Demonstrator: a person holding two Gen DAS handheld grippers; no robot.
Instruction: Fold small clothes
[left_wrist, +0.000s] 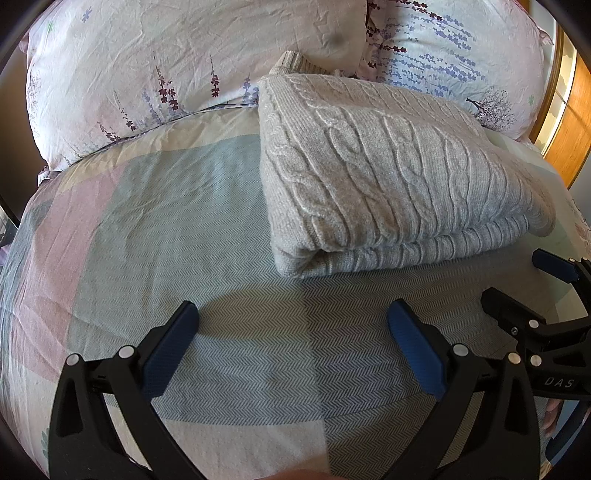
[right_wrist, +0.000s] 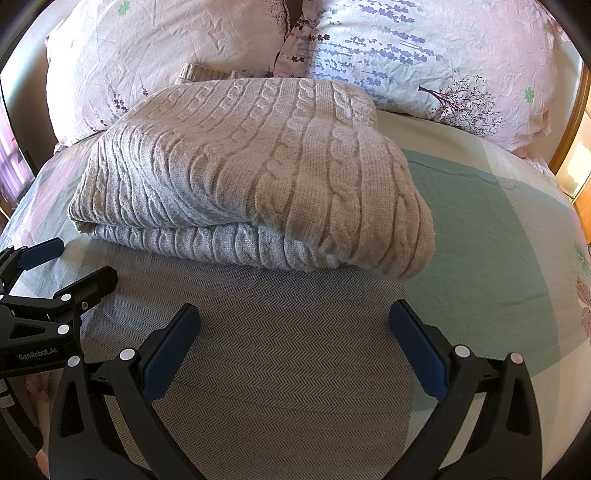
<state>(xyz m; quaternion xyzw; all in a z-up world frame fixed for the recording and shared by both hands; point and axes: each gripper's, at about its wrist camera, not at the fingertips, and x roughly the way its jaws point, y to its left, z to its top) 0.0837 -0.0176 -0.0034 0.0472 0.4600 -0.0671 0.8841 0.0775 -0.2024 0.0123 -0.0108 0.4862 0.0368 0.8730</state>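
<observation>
Left wrist view: cable-knit sweater (left_wrist: 384, 173) sits folded at about 1 o'clock on the bed (left_wrist: 110, 229), its thick rounded fold edge toward the camera, a ribbed cuff or hem poking out at the far side by the pillows. Left gripper (left_wrist: 291, 332) hovers short of it at 6 o'clock, jaws spread wide, nothing between the blue pads; right gripper (left_wrist: 517, 280) shows at 3 o'clock, also parted and empty. Right wrist view: same sweater (right_wrist: 258, 173) fills 11 to 12 o'clock, two stacked layers visible along the near edge; right gripper (right_wrist: 295, 332) wide and empty, well clear of the knit; left gripper (right_wrist: 70, 266) enters at 9 o'clock, just beside the sweater's near-left corner, contact not evident. Judgement: fold looks complete, or nearly so, and both tools stand off to leave the bundle undisturbed. Knit is pale grey-beige, chunky, raised rope cables running lengthwise, soft and bulky, so edges bulge rather than crease. Bed cover is a fine herringbone weave in grey-blue, pink and green blocks, lightly wrinkled. Two floral pillows (right_wrist: 424, 66) at 12 o'clock, crinkled cotton, lavender sprigs; wooden headboard (left_wrist: 569, 122) at 2 o'clock.
</observation>
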